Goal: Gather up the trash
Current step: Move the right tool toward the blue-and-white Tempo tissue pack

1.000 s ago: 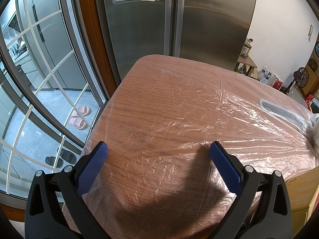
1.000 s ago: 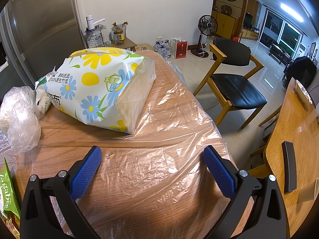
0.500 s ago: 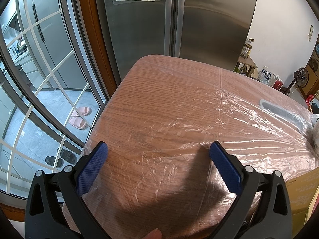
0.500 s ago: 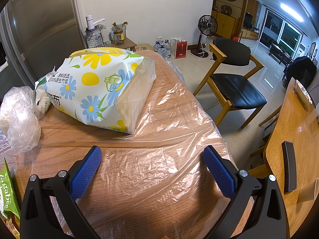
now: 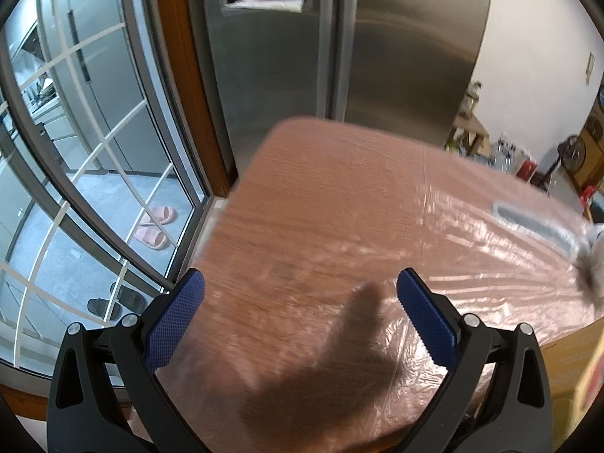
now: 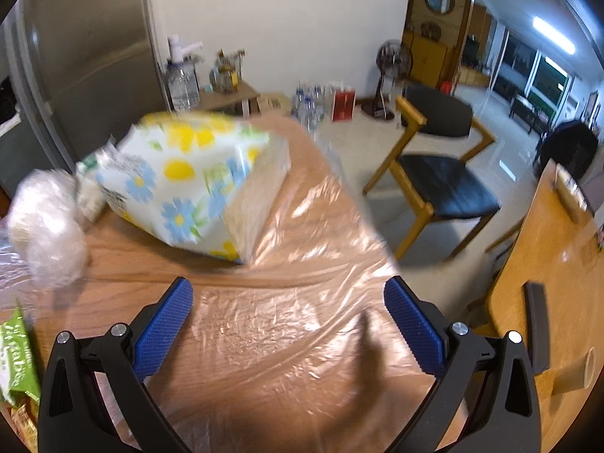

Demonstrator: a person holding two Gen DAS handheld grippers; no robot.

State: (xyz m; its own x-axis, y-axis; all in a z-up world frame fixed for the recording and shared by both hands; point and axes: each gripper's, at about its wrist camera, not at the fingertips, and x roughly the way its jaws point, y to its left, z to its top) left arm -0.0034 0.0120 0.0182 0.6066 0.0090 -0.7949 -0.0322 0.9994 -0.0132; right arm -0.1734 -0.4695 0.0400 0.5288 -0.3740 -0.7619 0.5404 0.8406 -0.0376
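Observation:
My left gripper is open and empty above a wooden table covered in clear plastic film. My right gripper is open and empty over the same film-covered table. Ahead of it lies a flower-printed tissue pack. A crumpled clear plastic bag sits at the left, and a green snack packet lies at the left edge. The crumpled bag shows blurred at the right edge of the left wrist view.
A steel fridge stands behind the table, a glass sliding door to the left. A cardboard box sits at the left view's lower right. A black-seated chair and a second wooden table stand to the right.
Both views have gone blurred, and the scene has shifted slightly, so both grippers are moving. Both stay open and empty. Shadows now fall on the film.

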